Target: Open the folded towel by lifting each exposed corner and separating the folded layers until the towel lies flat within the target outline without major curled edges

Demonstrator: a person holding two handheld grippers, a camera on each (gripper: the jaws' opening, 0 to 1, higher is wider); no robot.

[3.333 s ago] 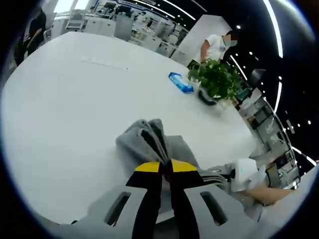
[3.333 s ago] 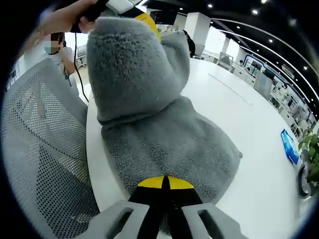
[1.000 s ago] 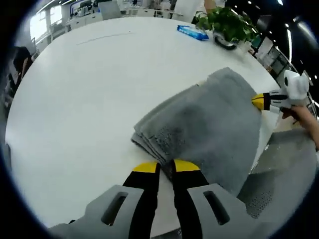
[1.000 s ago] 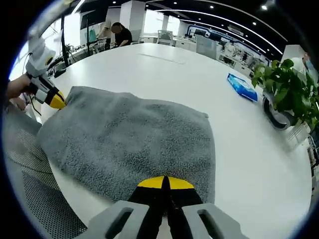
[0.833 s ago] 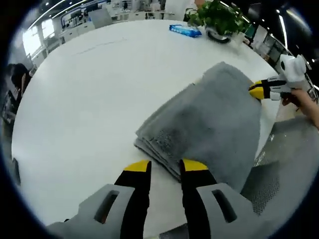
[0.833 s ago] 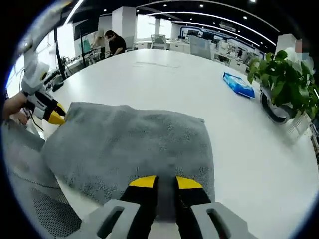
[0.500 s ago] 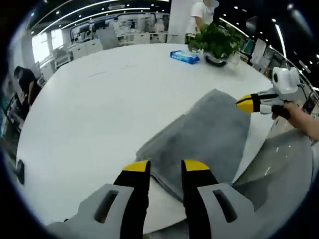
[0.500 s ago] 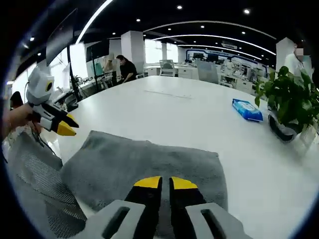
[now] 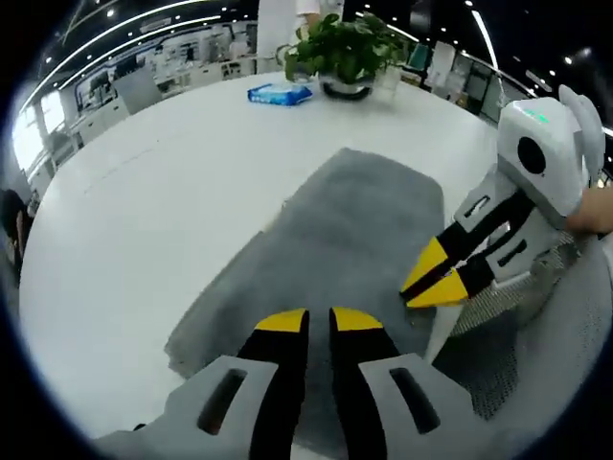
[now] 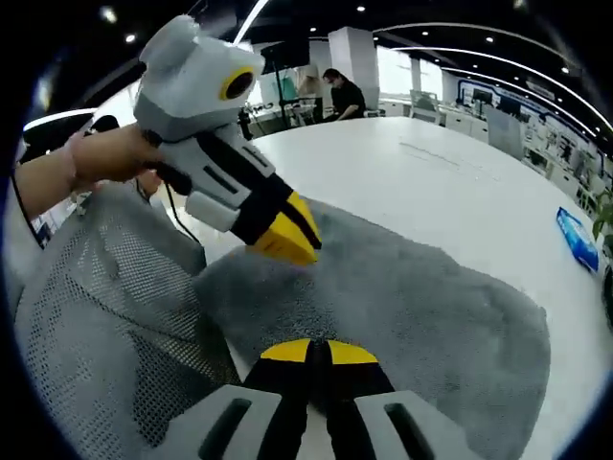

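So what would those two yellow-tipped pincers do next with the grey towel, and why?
Probably lower one gripper onto the towel's near edge and pinch a corner to lift. The grey towel lies on the white table, still looking doubled. The left gripper and right gripper both hover over its near end, almost shut, holding nothing.
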